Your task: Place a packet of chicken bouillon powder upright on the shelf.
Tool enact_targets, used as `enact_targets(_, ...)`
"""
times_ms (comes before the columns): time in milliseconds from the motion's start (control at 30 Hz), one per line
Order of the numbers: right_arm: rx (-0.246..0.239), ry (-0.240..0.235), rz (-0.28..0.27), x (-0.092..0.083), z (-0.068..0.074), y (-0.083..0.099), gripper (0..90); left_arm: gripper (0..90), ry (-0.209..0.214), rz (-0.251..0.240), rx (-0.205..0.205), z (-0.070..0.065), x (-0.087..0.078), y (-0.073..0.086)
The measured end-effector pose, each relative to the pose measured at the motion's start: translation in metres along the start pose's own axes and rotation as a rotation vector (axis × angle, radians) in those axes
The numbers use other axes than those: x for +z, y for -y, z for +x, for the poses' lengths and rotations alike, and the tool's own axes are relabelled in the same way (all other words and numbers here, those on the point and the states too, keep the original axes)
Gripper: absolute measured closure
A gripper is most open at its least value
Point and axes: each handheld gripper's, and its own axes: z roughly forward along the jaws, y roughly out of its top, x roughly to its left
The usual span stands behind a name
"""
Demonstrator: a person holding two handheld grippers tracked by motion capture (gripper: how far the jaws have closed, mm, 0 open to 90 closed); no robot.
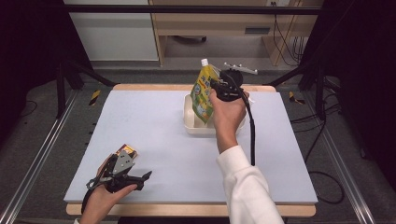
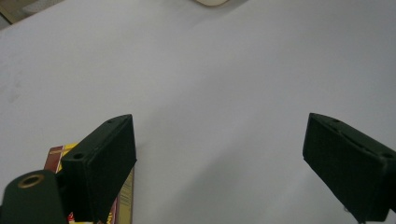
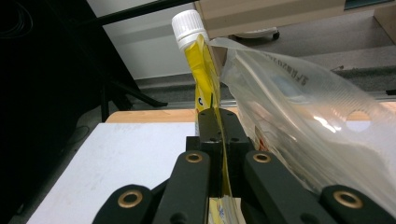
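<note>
Yellow pouch (image 1: 203, 91) is hanging above the cream tray (image 1: 188, 122), pinched in your right tongs (image 3: 218, 126); your left tongs (image 2: 219, 154) are gaping wide, well short of that tray, beside a small packet (image 1: 127, 150).

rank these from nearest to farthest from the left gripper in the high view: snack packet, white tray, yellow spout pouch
1. Snack packet: right beside the left gripper, at the table's near left.
2. White tray: right of centre, toward the far side.
3. Yellow spout pouch: held up over the tray in the right gripper, slightly farther than the tray.
</note>
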Motion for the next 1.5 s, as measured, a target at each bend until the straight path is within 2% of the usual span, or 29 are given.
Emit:
enact_targets(200, 0.012, 0.023, -0.014, 0.004, -0.002, 0.003, 90.0, 9.3, 0.001, 0.012, 0.012, 0.000, 0.001, 0.000)
enact_targets(567, 0.046, 0.050, -0.020, 0.011, -0.006, 0.001, 90.0, 9.2, 0.006, 0.008, 0.009, -0.003, 0.003, 0.000)
enact_targets(633, 0.047, 0.053, -0.025, 0.013, -0.007, 0.001, 90.0, 9.2, 0.009, 0.022, 0.023, -0.002, 0.002, 0.000)
enact_targets(900, 0.064, 0.068, -0.033, 0.017, -0.010, 0.004, 90.0, 9.2, 0.011, 0.017, 0.016, -0.003, 0.004, 0.001)
enact_targets(1033, 0.096, 0.053, -0.033, 0.017, -0.010, 0.003, 90.0, 9.2, 0.013, 0.018, 0.018, -0.004, 0.004, 0.001)
enact_targets(1167, 0.100, 0.044, -0.038, 0.016, -0.007, 0.004, 90.0, 9.2, 0.012, 0.020, 0.024, -0.004, 0.004, 0.000)
enact_targets(1267, 0.084, 0.060, -0.039, 0.017, -0.006, 0.005, 90.0, 9.2, 0.013, 0.021, 0.027, -0.005, 0.004, 0.000)
enact_targets(1500, 0.093, 0.092, -0.037, 0.024, -0.009, 0.015, 90.0, 9.3, 0.014, 0.021, 0.029, -0.005, 0.004, 0.000)
